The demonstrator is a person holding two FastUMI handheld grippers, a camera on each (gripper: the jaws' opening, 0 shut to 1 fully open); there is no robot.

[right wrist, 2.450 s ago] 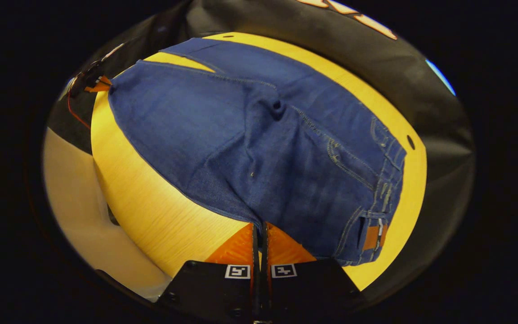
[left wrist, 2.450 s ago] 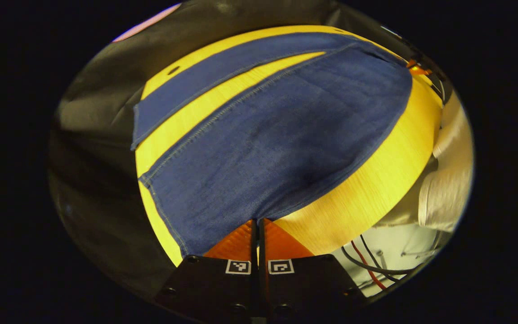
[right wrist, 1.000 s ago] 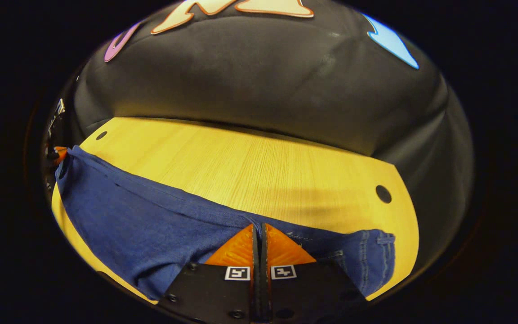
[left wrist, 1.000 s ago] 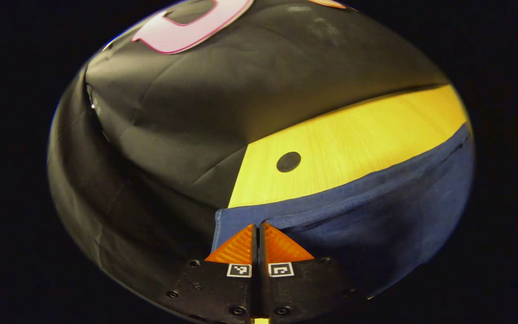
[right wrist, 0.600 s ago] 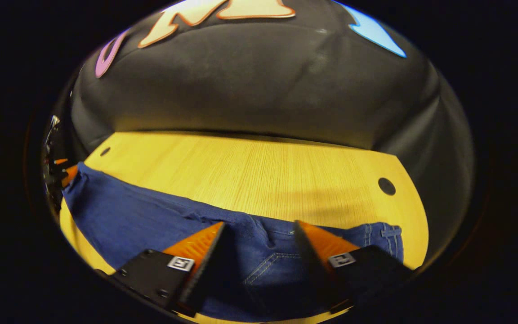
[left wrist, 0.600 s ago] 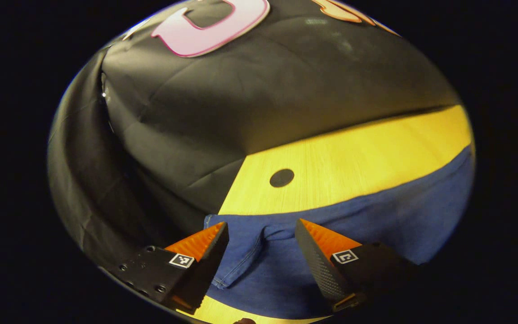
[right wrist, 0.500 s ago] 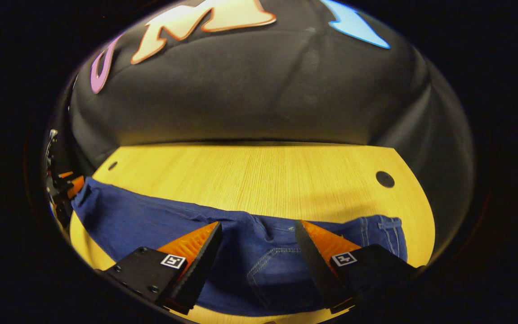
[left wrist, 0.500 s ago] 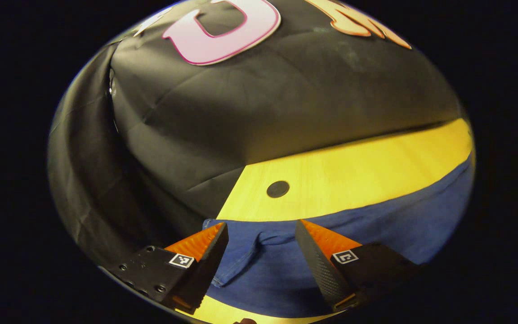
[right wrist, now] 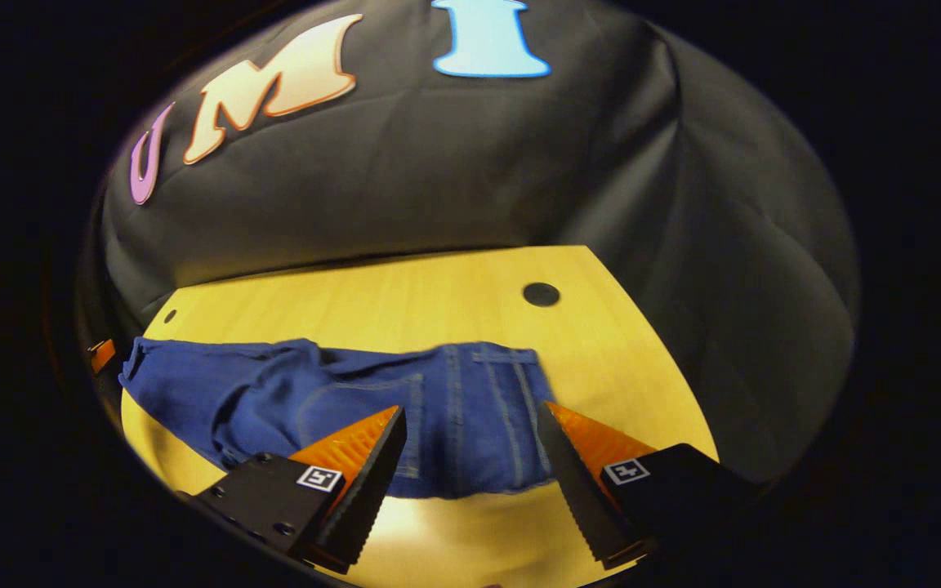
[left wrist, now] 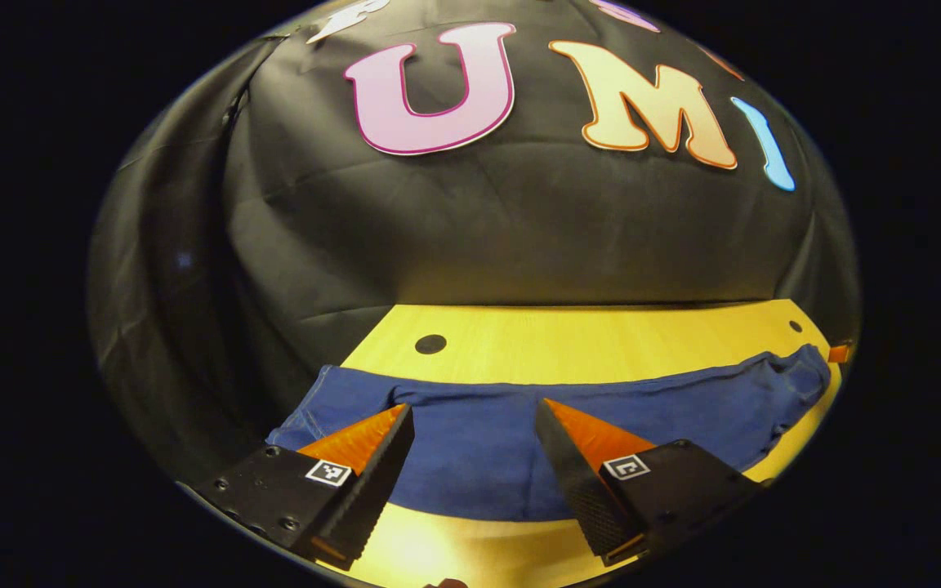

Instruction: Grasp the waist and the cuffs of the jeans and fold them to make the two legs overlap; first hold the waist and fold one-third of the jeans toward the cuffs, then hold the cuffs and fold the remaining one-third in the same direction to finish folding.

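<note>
The left gripper point(left wrist: 474, 425) is up above the table point(left wrist: 601, 343), and its two fingers are spread wide apart with nothing between them. It points at the long blue jeans point(left wrist: 568, 408), which lie flat on the table in front of it and do not touch it. The right gripper point(right wrist: 470, 429) is in the same pose, up off the table, its fingers wide apart and holding nothing. In the right gripper view the jeans point(right wrist: 438, 408) lie just ahead of the fingers, and the part with the belt band and the stitched seams point(right wrist: 503, 359) is the part closest to this gripper. The other end of the jeans runs off to the left side of that view, and it looks a bit bunched and wrinkly there. In the left gripper view the jeans stretch from one side to the other as one long strip. The table is yellow wood with fine lines in it. It has a small round dark hole point(left wrist: 430, 344) near the back in the left gripper view, and one more hole point(right wrist: 541, 294) near the back in the right gripper view. Behind the table hangs a black cloth wall point(left wrist: 479, 237) with soft folds in it.
</note>
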